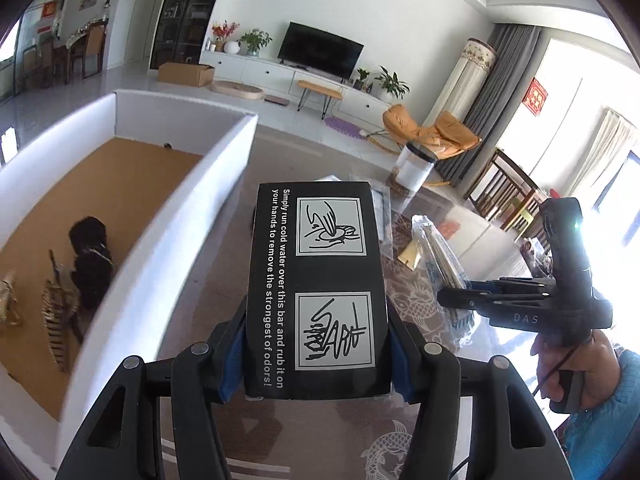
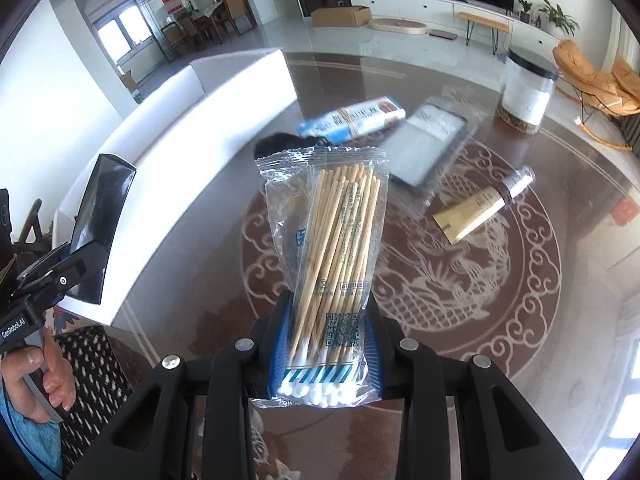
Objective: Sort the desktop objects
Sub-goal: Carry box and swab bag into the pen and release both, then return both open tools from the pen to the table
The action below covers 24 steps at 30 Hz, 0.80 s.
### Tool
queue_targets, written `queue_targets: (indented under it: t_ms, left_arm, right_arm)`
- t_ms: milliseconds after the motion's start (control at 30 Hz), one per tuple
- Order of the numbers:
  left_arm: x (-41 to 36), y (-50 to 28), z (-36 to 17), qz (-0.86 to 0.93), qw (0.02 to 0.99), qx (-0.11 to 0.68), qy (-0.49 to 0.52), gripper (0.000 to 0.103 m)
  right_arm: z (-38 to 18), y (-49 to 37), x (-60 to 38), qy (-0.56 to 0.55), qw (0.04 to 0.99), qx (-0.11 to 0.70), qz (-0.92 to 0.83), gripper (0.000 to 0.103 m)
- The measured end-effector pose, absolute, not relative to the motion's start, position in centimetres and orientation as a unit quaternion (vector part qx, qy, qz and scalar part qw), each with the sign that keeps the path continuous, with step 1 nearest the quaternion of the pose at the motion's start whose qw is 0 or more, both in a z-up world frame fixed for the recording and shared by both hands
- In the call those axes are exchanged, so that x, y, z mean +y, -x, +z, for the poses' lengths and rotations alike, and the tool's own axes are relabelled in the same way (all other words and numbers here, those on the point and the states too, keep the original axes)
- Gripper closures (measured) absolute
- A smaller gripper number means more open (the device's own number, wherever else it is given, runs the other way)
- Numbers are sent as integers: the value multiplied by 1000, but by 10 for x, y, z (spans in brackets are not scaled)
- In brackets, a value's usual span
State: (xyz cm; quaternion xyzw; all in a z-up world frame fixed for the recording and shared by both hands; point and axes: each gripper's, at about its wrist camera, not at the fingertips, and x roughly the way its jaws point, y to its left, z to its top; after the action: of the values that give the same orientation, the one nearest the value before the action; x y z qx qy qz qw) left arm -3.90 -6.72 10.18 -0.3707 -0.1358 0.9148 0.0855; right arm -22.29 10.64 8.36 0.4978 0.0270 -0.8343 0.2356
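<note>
My left gripper (image 1: pixel 318 376) is shut on a black box (image 1: pixel 318 280) with white print, held above the glass table beside the white bin (image 1: pixel 180 216). The box also shows in the right wrist view (image 2: pixel 100 228). My right gripper (image 2: pixel 326 352) is shut on a clear packet of cotton swabs (image 2: pixel 332 264), held above the table. That gripper (image 1: pixel 452 300) and the packet (image 1: pixel 440 256) show at the right of the left wrist view. On the table lie a blue-and-white box (image 2: pixel 352 118), a clear flat pack (image 2: pixel 428 142) and a gold tube (image 2: pixel 484 204).
The white bin has a cork floor (image 1: pixel 80 216) holding dark furry items (image 1: pixel 90 264) and striped clips (image 1: pixel 60 320). A black-lidded jar (image 2: pixel 526 88) stands at the table's far right. The bin wall (image 2: pixel 192 128) runs along the left of the table.
</note>
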Motion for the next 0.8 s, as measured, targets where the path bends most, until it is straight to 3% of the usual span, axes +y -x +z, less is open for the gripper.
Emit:
queue_targets:
  t_ms: [167,333,500,667,733,800]
  left_arm:
    - [-154,42,133,922,7,-137,362,45]
    - [-241,55,131,909,-84,-121,390,45]
    - [-292,72,103,884,-132,-127,431,45]
    - [-315,76,75,863,-174,-131,457,45]
    - [-322,74,68,852,-194,-133,468,44]
    - [-330,71,65,846,-205,-144,470,44]
  right_arm:
    - [128,228,14,-449,310,41,-837,70]
    - [144,212,-94,-427,402,46,-809,70]
    - [121,185,-189,-423,469,92,-770,70]
    - [72,177,-243,-460,478,128,-737,69]
    - [56,178,-252,-478,473,138,-727,66]
    - [44,177,-259,-491,473,147,-717,50]
